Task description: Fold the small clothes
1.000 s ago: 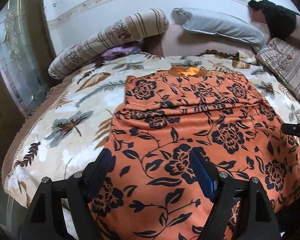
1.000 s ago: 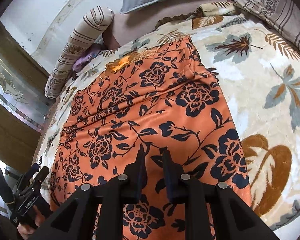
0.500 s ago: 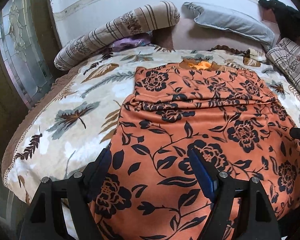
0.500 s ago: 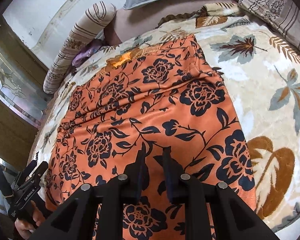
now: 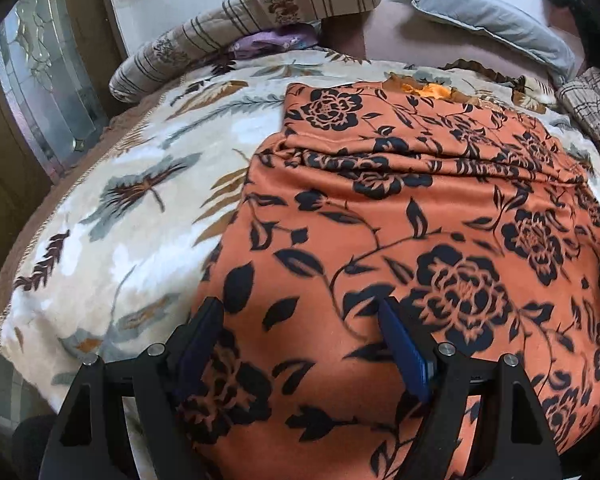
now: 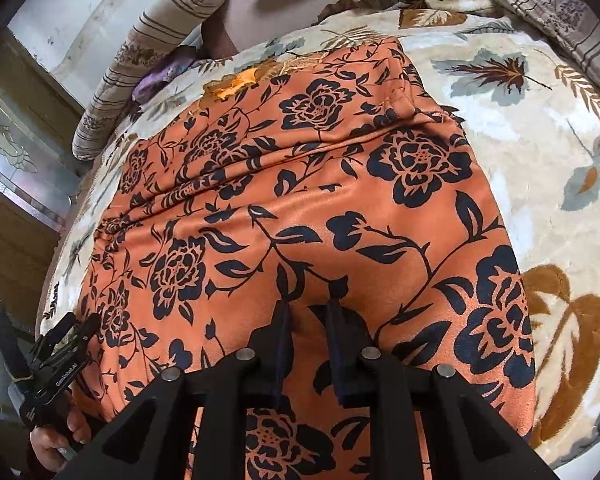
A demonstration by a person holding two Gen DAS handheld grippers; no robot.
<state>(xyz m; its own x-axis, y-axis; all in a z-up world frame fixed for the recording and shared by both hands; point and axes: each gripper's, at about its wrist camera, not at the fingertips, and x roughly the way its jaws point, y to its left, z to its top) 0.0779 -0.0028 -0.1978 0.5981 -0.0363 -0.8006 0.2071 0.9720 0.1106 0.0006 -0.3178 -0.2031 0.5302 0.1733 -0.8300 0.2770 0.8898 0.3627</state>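
Observation:
An orange garment with black flowers (image 5: 400, 208) lies spread on the bed, with a fold ridge across its far part; it also shows in the right wrist view (image 6: 300, 208). My left gripper (image 5: 300, 320) is open, its blue-padded fingers hovering over the garment's near left edge. My right gripper (image 6: 309, 300) has its fingers close together with a fold of the orange cloth pinched between them at the near edge. The left gripper also shows at the lower left of the right wrist view (image 6: 56, 360), held in a hand.
The bed has a cream blanket with leaf prints (image 5: 120, 208). A striped bolster (image 5: 244, 24), a grey pillow (image 5: 480, 20) and a striped cushion (image 5: 596, 108) lie at the head. A glass door (image 5: 40, 92) stands to the left.
Both wrist views have drawn in over the garment, which looks larger now. The left gripper stays open; the right fingers stay close together on the cloth.

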